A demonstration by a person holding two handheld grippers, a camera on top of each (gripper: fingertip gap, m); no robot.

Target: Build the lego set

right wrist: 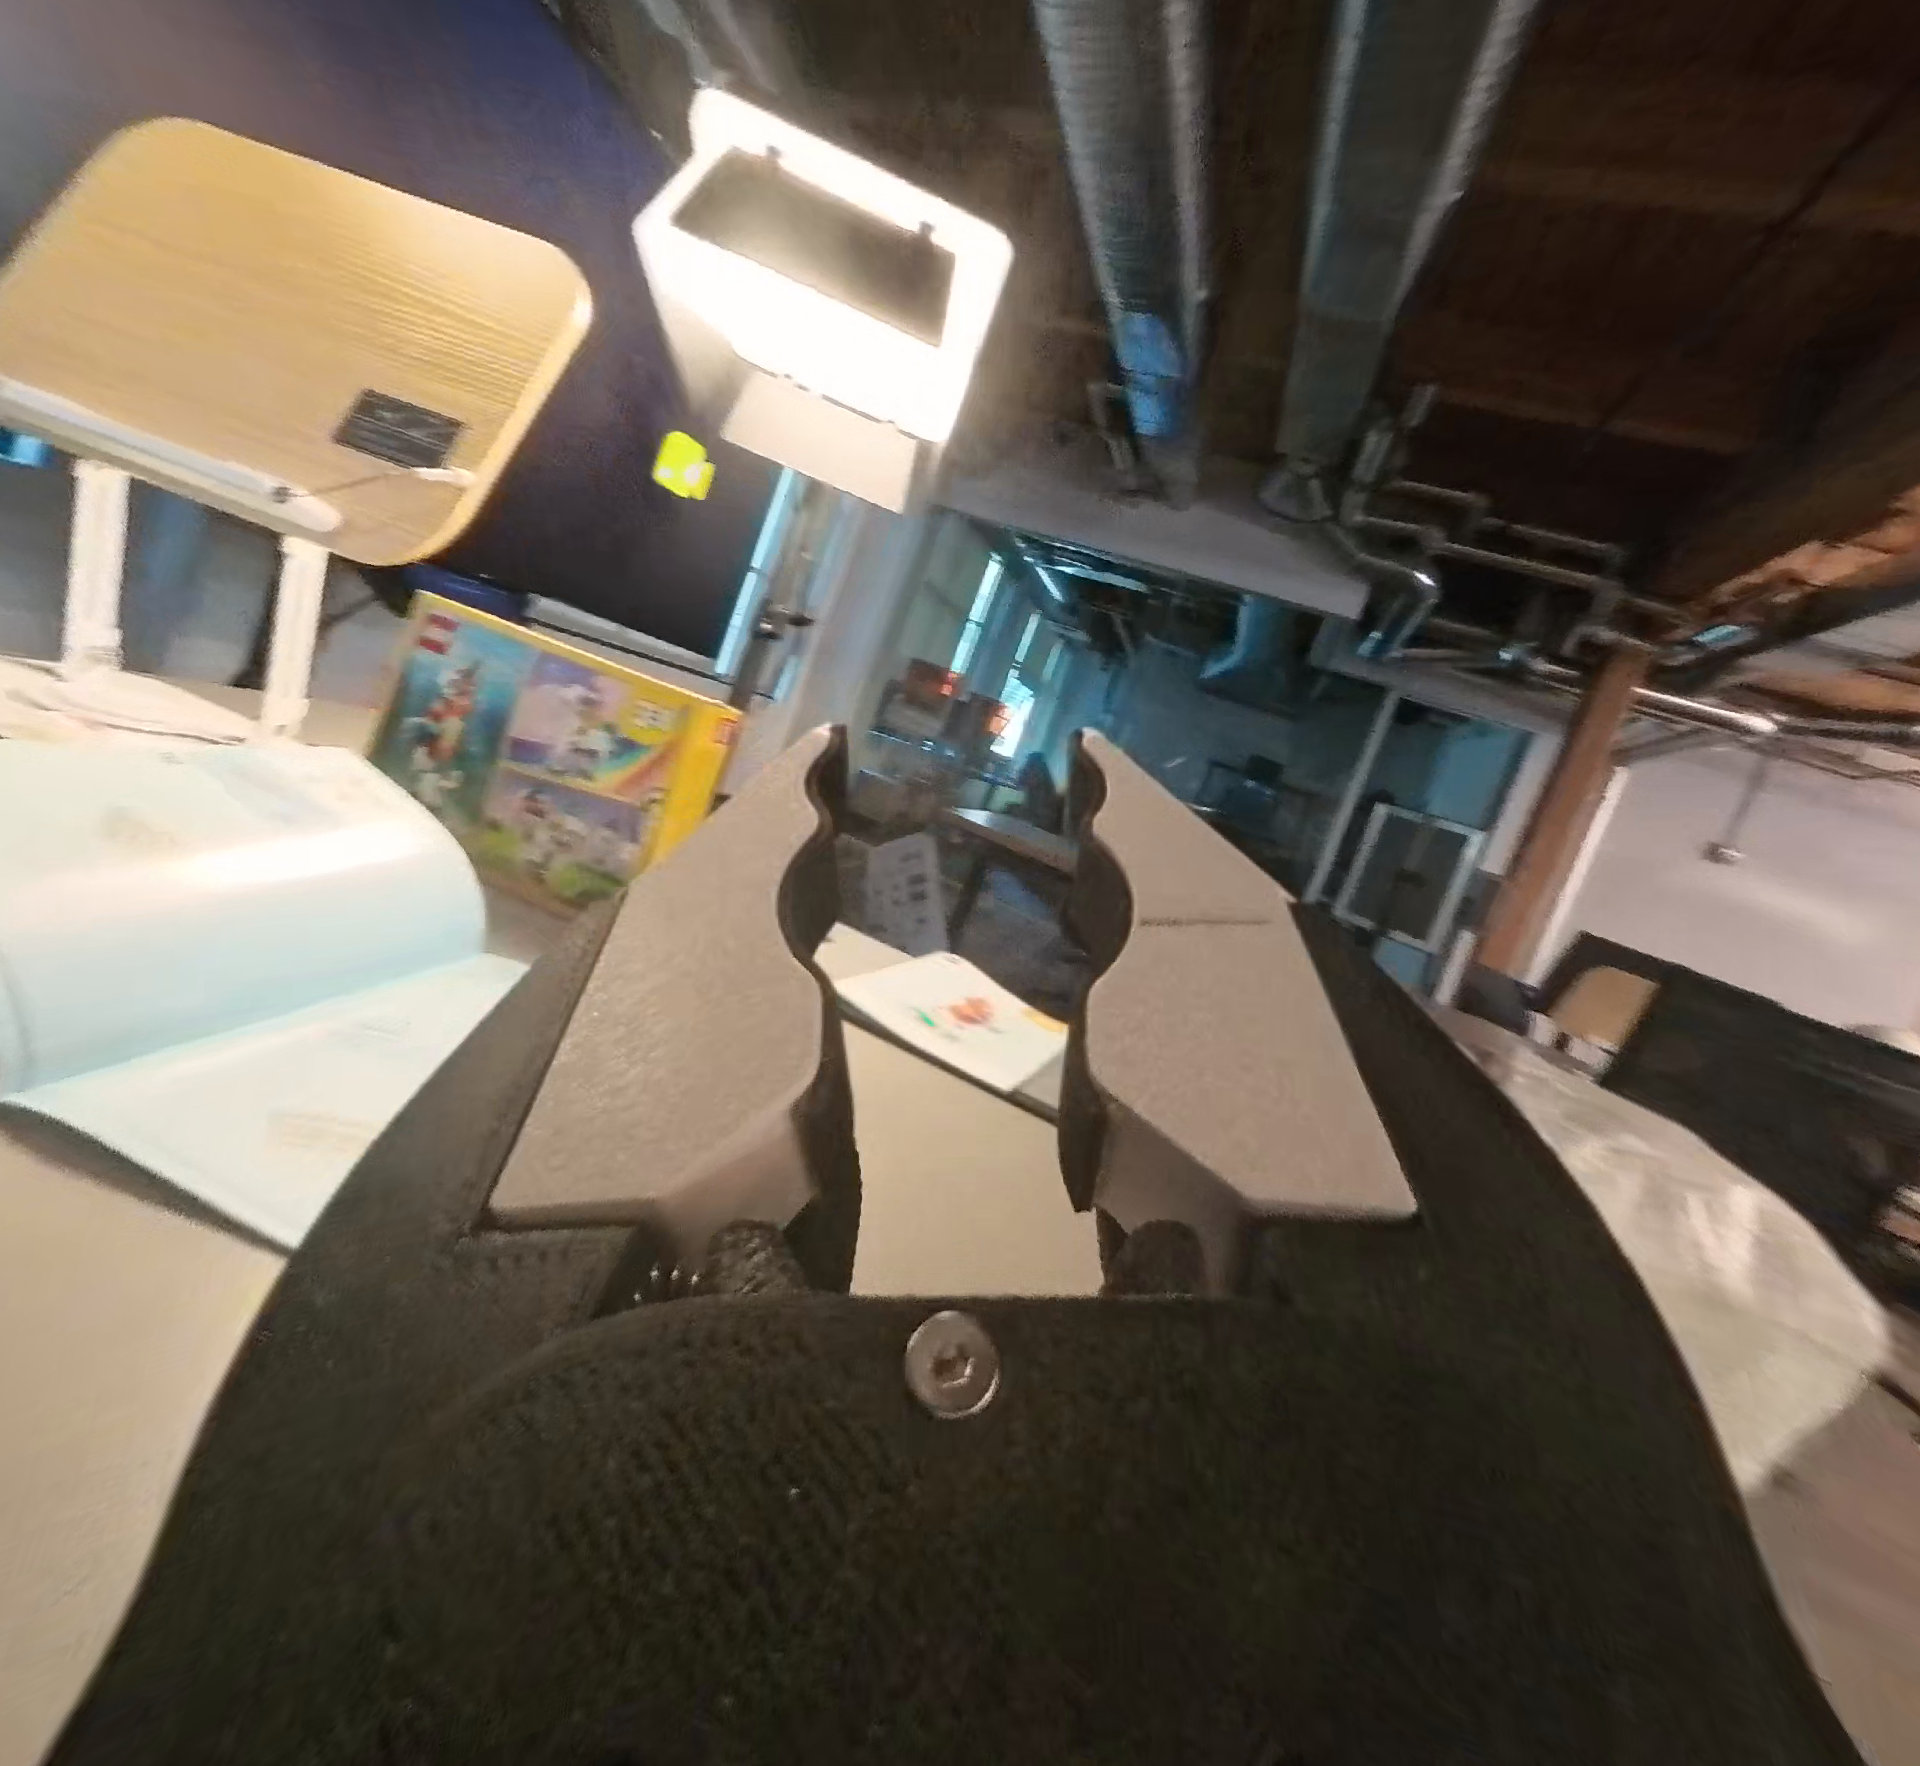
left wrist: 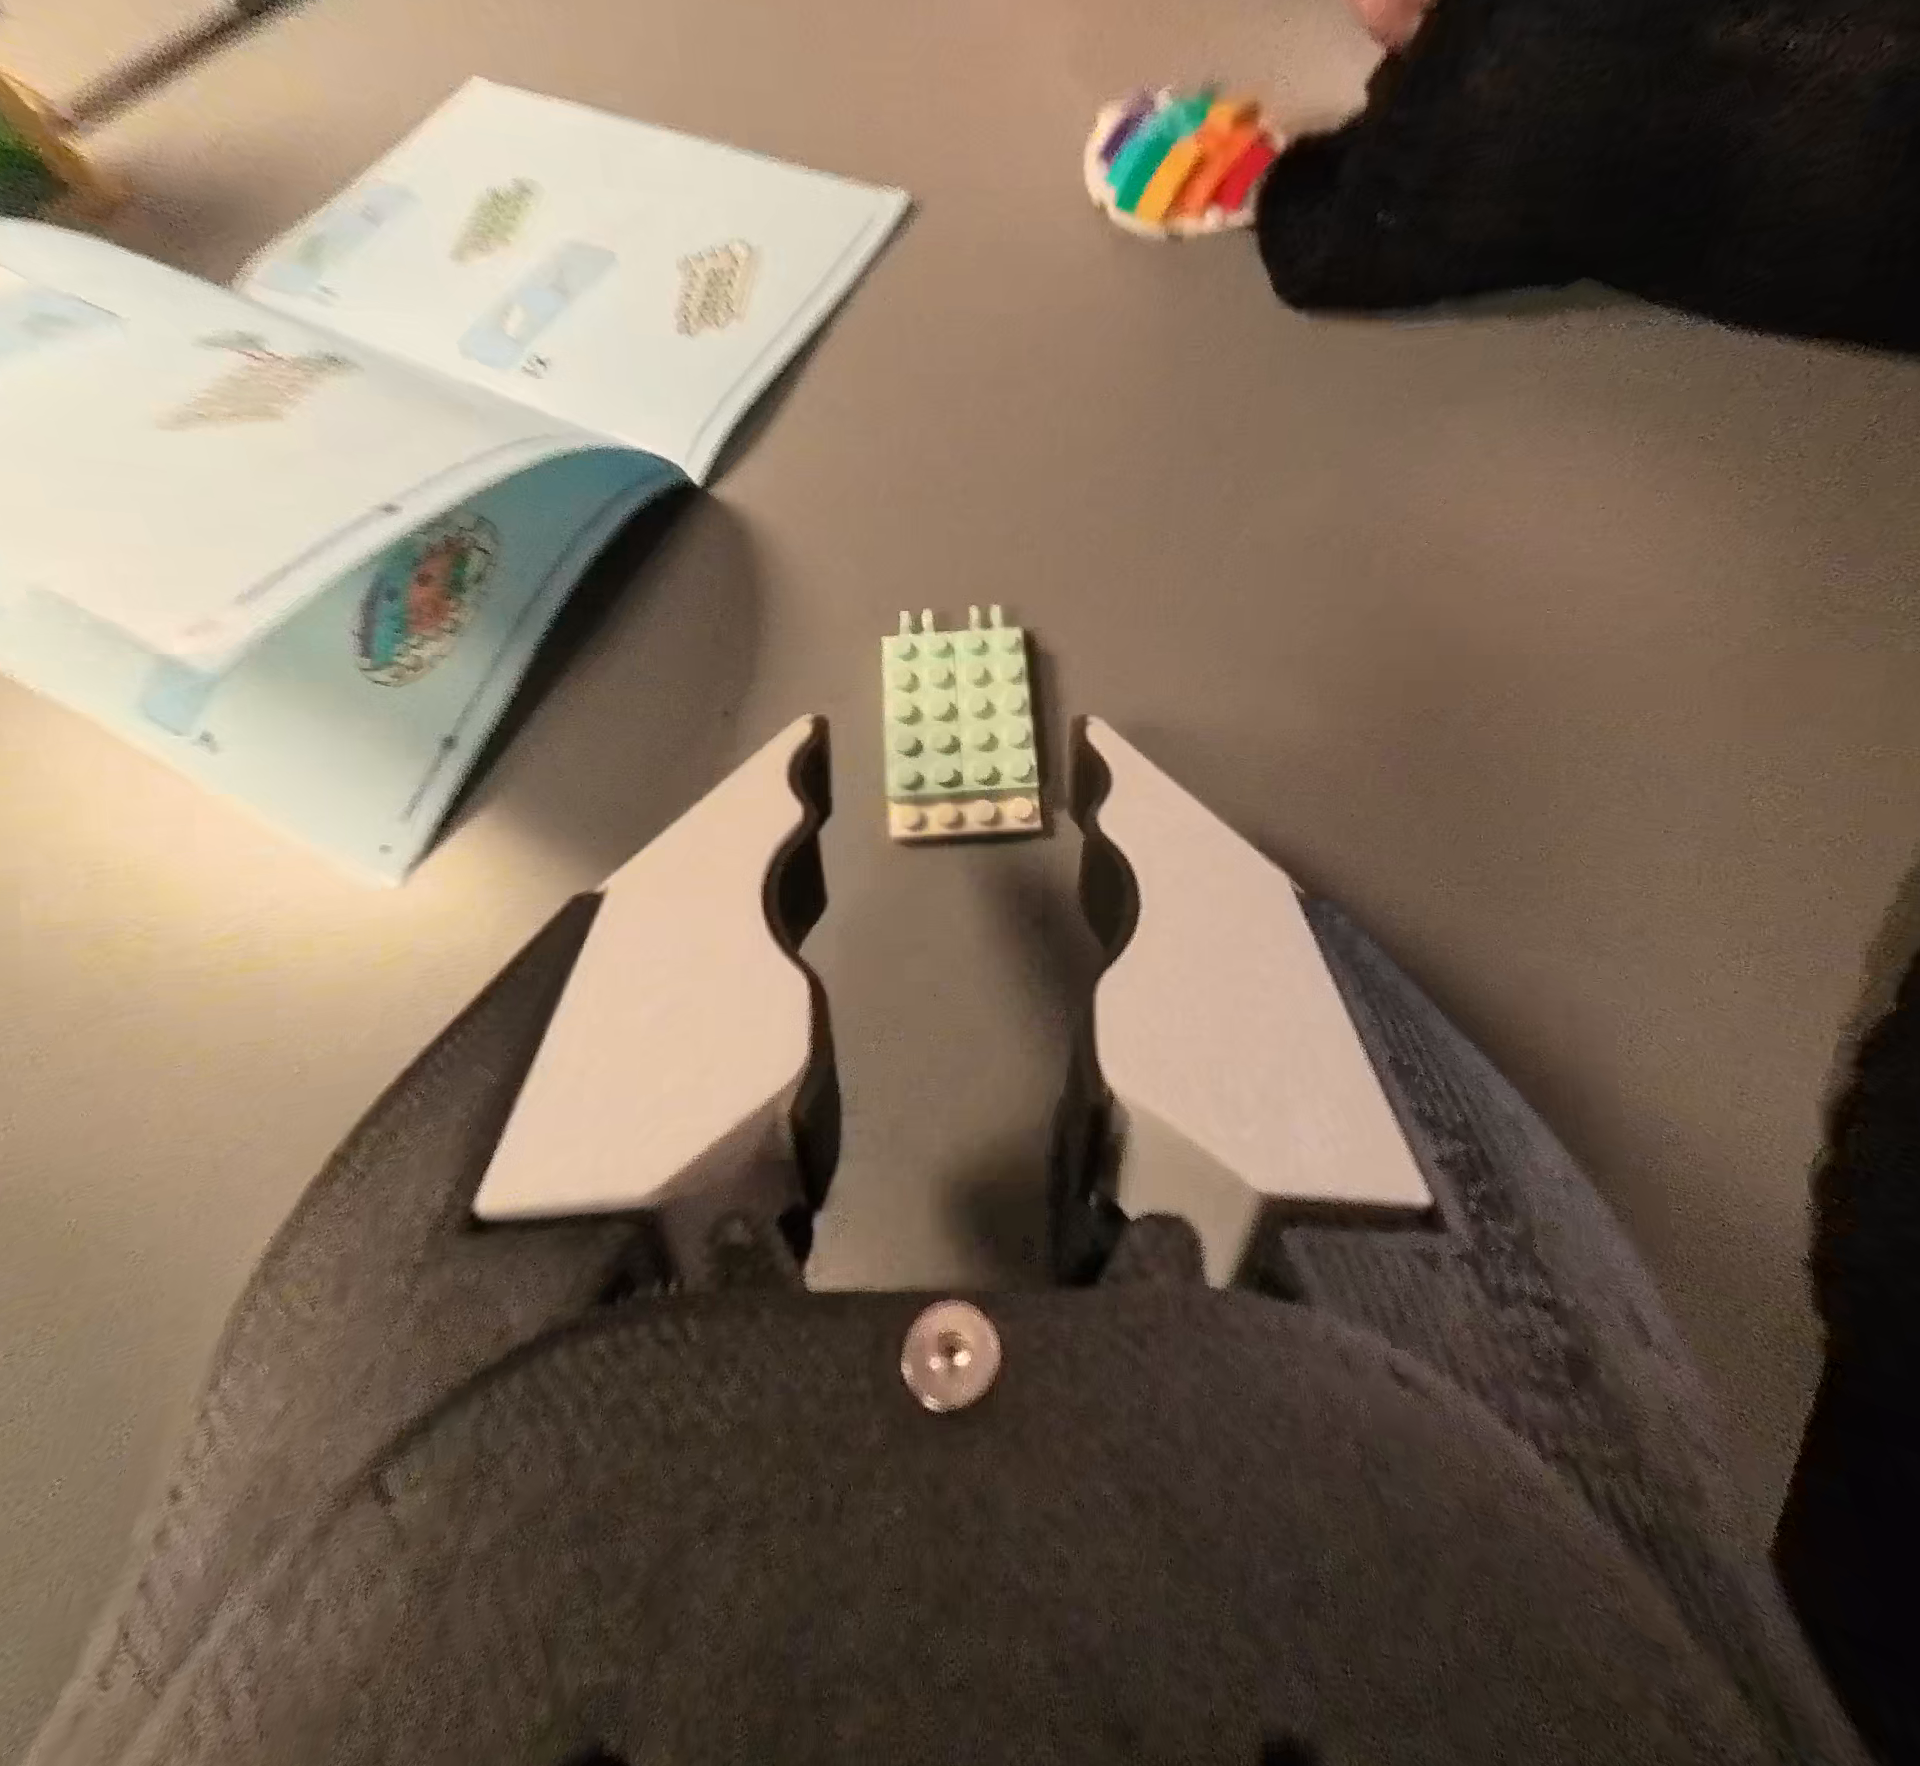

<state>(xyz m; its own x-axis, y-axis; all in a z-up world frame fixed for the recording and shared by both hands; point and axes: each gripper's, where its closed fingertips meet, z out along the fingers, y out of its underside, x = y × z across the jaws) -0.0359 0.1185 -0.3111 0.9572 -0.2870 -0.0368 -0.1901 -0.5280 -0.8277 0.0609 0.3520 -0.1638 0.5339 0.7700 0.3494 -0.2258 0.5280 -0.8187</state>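
Nearest, the left tongs [left wrist: 951, 740] are held apart and empty above the grey desk [left wrist: 1351, 677], and a mint-green lego plate assembly [left wrist: 961, 729] with a tan strip at its near edge is seen lying flat between their tips, untouched. Further left an open instruction booklet [left wrist: 416, 428] is spread. Beyond, a rainbow lego piece [left wrist: 1179, 163] is found beside a dark sleeve [left wrist: 1610, 106]. The right tongs [right wrist: 961, 766] are likewise parted and empty, tilted up toward a yellow lego box [right wrist: 551, 771] and a lit lamp [right wrist: 821, 293].

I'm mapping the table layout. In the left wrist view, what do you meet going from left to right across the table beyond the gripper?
Open instruction booklet → pale green Lego plate → rainbow-coloured round Lego piece → black sleeve.
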